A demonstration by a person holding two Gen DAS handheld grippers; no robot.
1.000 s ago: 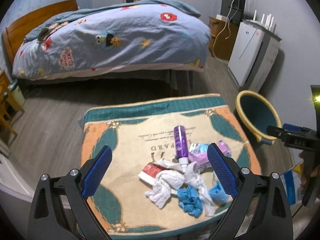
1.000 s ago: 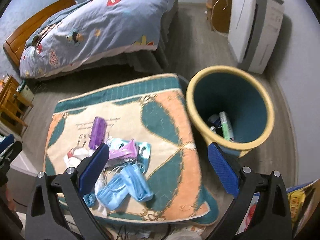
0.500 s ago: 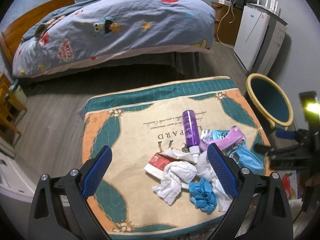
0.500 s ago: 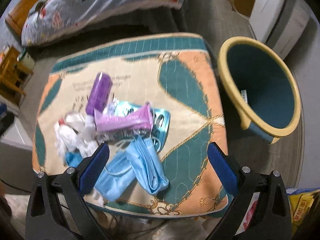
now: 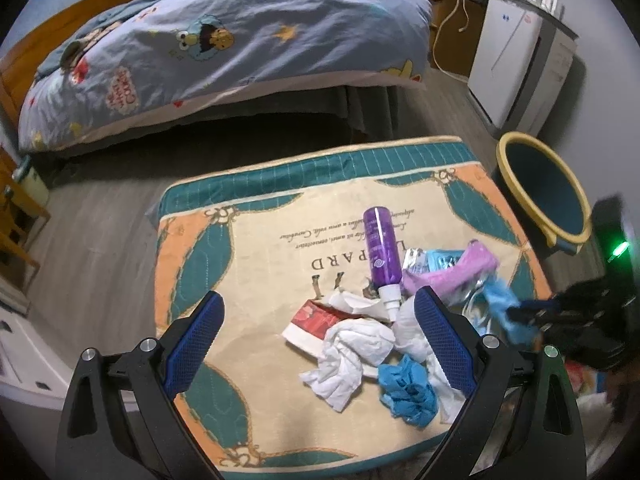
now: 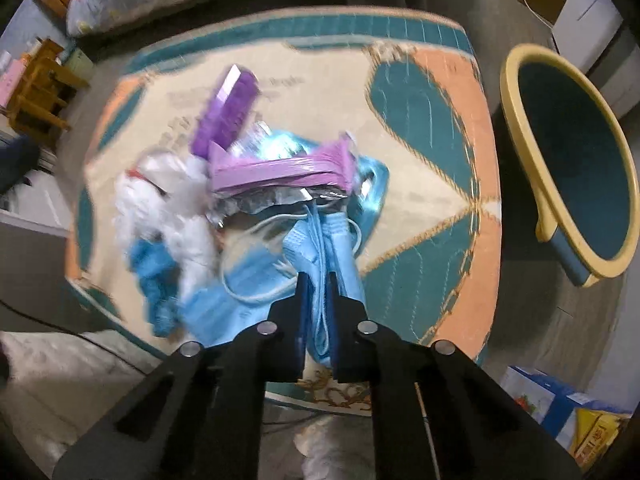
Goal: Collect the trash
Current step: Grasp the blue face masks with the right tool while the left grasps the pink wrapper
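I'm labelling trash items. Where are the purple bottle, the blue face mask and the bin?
purple bottle (image 5: 382,246): left wrist view, middle of its body.
blue face mask (image 6: 320,248): right wrist view, pleated fabric above the fingers.
bin (image 6: 520,120): right wrist view, yellow rim.

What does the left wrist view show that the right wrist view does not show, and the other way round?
Only the left wrist view shows the open left gripper and the bed. Only the right wrist view shows the right gripper shut on the blue face mask, and a wooden stool. Both show the purple bottle, the white tissues and the bin.
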